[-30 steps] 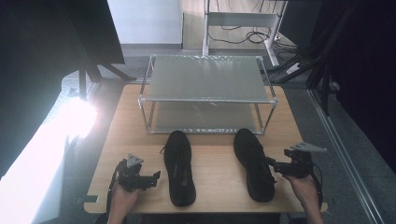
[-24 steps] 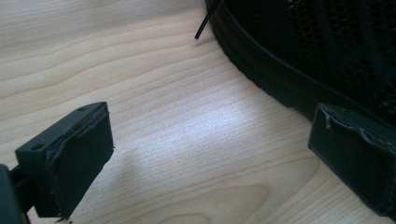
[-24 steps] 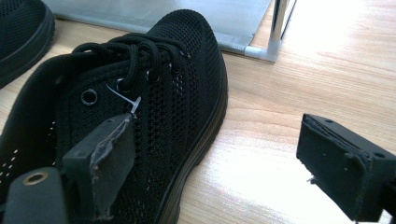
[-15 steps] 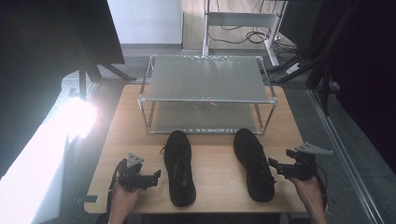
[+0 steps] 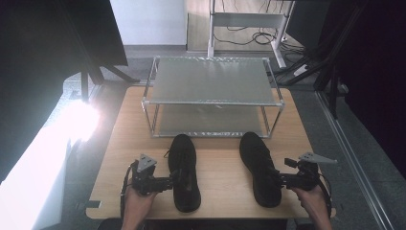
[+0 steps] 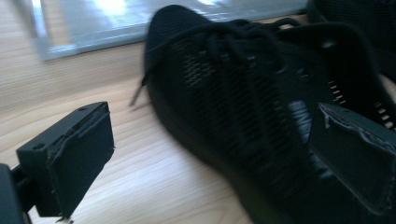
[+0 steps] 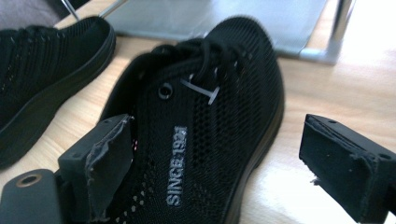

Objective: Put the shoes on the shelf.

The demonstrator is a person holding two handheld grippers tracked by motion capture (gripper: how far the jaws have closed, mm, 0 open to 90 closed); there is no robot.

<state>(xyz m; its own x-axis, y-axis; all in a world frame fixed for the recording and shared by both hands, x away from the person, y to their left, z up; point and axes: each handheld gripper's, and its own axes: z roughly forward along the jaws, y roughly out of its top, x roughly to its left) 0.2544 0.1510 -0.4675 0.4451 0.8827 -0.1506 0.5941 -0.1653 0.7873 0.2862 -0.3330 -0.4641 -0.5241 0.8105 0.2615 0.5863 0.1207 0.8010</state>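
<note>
Two black mesh shoes lie on the wooden table (image 5: 221, 184) with their toes toward a metal rack. My left gripper (image 5: 173, 181) reaches in from the left at the left shoe (image 5: 184, 155). In the left gripper view it (image 6: 215, 140) stands open, one jaw over bare table and the other over the left shoe (image 6: 224, 93) by its collar. My right gripper (image 5: 277, 179) comes from the right at the right shoe (image 5: 256, 160). In the right gripper view it (image 7: 217, 142) is open astride the side wall of the right shoe (image 7: 210, 116), whose side reads "SINCE 1921".
A two-shelf metal rack (image 5: 210, 81) stands at the back of the table, its lower shelf (image 7: 210, 18) just beyond the toes. The left shoe (image 7: 42, 60) lies beside the right one. Bright glare falls on the floor at the left (image 5: 79, 120). Desk legs and cables sit behind.
My left gripper has moved right and up, so its jaws now reach the left shoe's side. The right gripper has hardly shifted. Both shoes lie where they were.
</note>
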